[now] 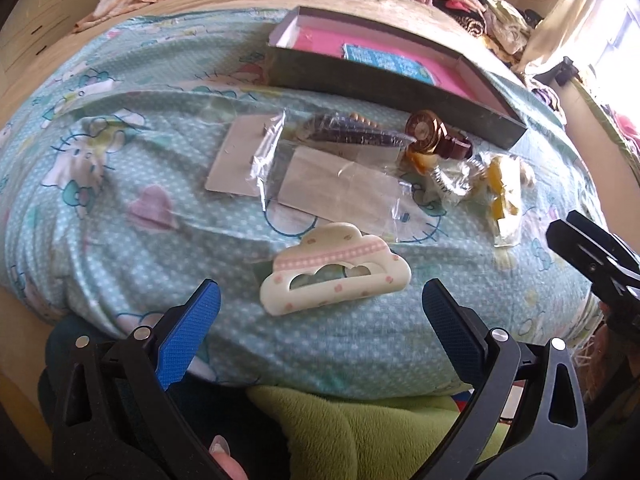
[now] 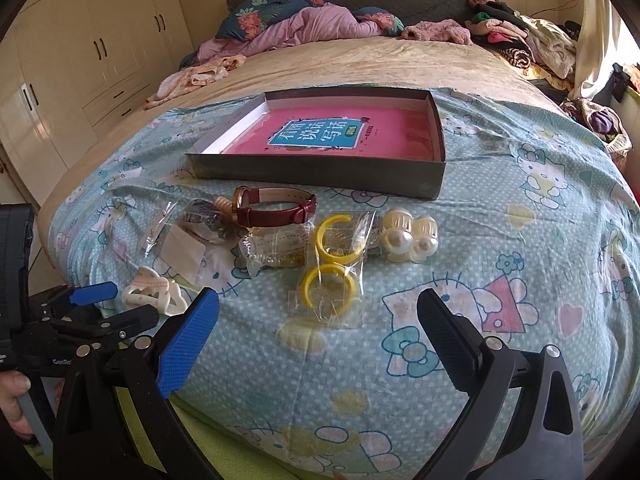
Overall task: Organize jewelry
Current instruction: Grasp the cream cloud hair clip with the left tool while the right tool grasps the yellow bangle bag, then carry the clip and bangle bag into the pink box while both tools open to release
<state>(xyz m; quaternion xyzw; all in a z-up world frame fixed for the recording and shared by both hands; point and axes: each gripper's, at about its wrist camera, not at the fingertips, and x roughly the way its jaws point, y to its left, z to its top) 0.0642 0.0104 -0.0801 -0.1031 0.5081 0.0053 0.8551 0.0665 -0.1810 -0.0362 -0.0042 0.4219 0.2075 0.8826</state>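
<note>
The bed, spread with a blue cartoon-cat sheet, carries everything. Toward its middle lies the open box, holding only a pink booklet; no jewelry is in it, so by my reading the sorting has barely begun.

All the pieces lie in a loose row between the box and the bed's near edge: the red-strapped watch, the bagged yellow bangles, the pearl clips, some carded bags whose contents I cannot make out, and, nearest the edge, the cloud-shaped hair claw.

The left gripper is spread wide, empty, just short of the claw, likely the first pick. The right gripper is likewise released, near the bangles.
</note>
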